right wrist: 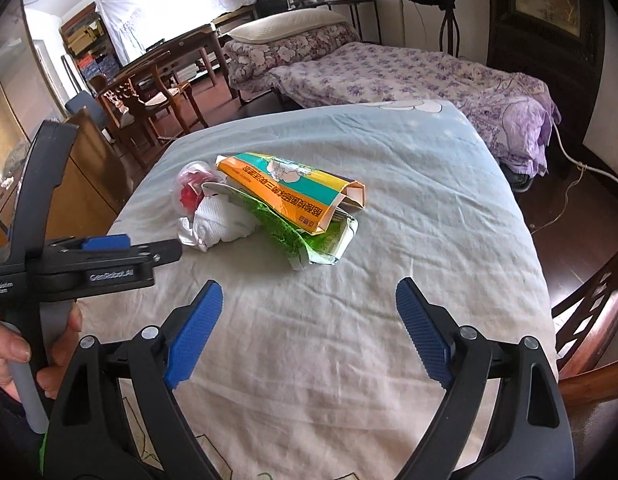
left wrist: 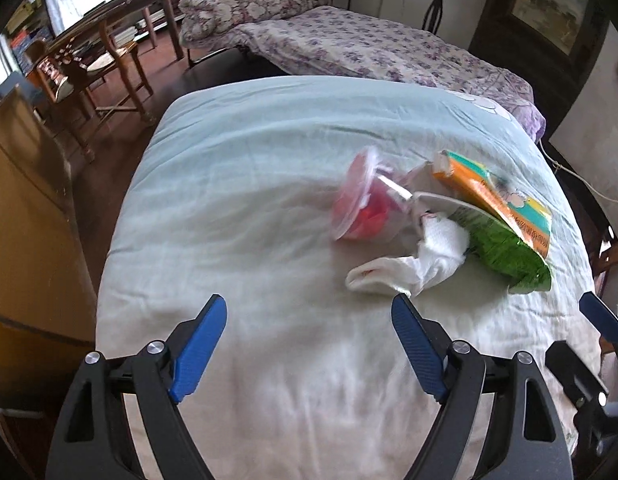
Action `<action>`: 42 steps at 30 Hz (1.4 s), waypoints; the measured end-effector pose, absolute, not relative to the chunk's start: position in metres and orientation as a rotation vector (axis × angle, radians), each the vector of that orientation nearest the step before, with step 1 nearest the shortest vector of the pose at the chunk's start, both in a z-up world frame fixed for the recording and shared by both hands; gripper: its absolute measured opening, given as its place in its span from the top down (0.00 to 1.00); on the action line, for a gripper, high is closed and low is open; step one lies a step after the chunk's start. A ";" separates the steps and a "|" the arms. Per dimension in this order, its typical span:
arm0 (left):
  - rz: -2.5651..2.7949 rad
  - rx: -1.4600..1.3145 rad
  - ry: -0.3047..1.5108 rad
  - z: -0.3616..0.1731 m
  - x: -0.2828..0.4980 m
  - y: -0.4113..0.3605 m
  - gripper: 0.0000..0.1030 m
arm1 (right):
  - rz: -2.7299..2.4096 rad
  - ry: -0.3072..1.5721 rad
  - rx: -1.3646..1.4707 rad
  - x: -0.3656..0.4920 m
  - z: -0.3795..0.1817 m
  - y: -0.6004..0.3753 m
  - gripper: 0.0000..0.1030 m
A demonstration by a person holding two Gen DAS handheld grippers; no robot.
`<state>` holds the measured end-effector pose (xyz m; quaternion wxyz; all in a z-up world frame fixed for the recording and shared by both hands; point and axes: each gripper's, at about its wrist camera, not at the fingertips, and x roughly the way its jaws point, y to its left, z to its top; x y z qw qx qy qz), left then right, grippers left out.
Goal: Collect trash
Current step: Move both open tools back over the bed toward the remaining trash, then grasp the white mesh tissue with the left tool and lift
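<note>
A pale blue-green quilted bed cover (right wrist: 409, 184) fills the middle of both views, wrinkled and spread flat. Beyond it, at the upper right of each frame, lies a second bed with a purple floral sheet (right wrist: 389, 68), and wooden chairs (right wrist: 149, 92) stand at the upper left.

The trash sits in one small heap near the centre of the cover. Largest is an orange, teal and yellow printed paper carton (right wrist: 293, 188), flattened and lying across a crumpled green foil wrapper (right wrist: 309, 240). Touching these on the left is a wad of white tissue paper (right wrist: 221, 224), and behind that a clear plastic cup holding something red (right wrist: 191, 190).

The left gripper (left wrist: 309, 320) hovers at the bottom of its frame, fingers wide apart with nothing between them, the tissue just beyond its right finger. The right gripper (right wrist: 309, 304) likewise has its fingers spread and empty, short of the heap. A hand (right wrist: 25, 356) grips the left tool's handle at lower left.
</note>
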<state>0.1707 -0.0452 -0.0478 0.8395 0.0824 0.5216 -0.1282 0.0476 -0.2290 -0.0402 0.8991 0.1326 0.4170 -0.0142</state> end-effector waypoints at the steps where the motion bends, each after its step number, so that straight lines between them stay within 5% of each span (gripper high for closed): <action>1: -0.284 0.180 1.103 -0.049 0.172 -0.050 0.19 | -0.029 0.866 0.278 0.048 -0.041 -0.229 0.16; 9: -0.369 0.212 1.093 -0.053 0.169 -0.075 0.21 | -0.022 0.879 0.281 0.050 -0.044 -0.228 0.16; 20: -0.396 0.209 1.084 -0.052 0.169 -0.087 0.77 | -0.026 0.884 0.281 0.046 -0.042 -0.227 0.16; 42: -0.264 0.028 1.079 -0.044 0.096 0.007 0.75 | -0.037 0.779 0.284 0.065 -0.039 -0.234 0.16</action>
